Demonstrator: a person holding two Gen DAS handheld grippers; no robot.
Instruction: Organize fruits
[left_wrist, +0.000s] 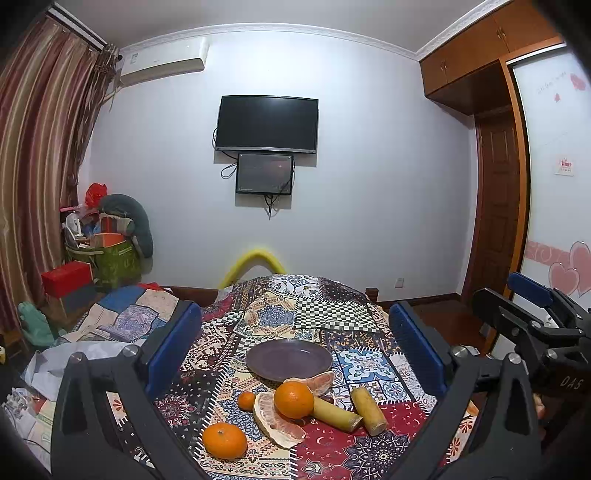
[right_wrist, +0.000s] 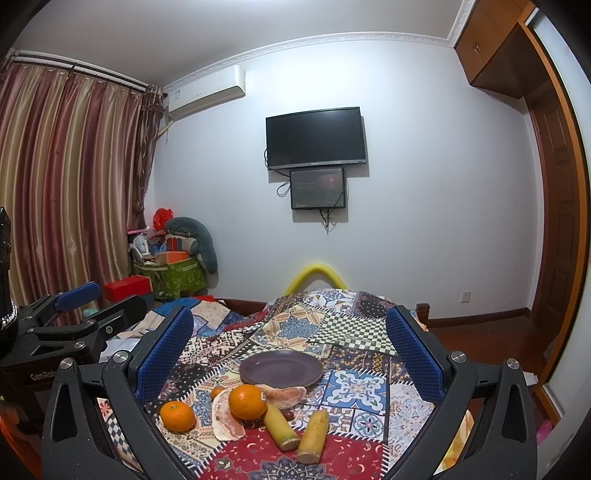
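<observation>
Fruit is lying heaped just in front of the purple plate (left_wrist: 289, 360), which I am taking as my landmark and as the likely place for everything to go, since it is sitting bare on the patchwork cloth (left_wrist: 354, 317). Nearest the plate, touching its near rim, a peeled pomelo segment (left_wrist: 314, 382) is resting, and the large orange (left_wrist: 293, 399) is leaning against it just on my side. A second pomelo segment (left_wrist: 275, 421) is curling under that orange, with a tiny orange (left_wrist: 246, 401) tucked beside it. Further from the plate towards me, a medium orange (left_wrist: 224, 440) is sitting apart at the left, and two yellow cane pieces (left_wrist: 354, 410) are lying side by side at the right, ends angled towards me. I am holding the left gripper (left_wrist: 295, 349) back from the pile with its blue pads spread wide and nothing between them, and the right gripper (right_wrist: 290, 349) is hanging likewise, jaws apart and empty, so both cameras are framing plate and fruit together. I judge that nothing is yet sorted; keeping both tools high and wide is letting me choose a first piece, probably the loose medium orange, without nudging the leaning stack.
</observation>
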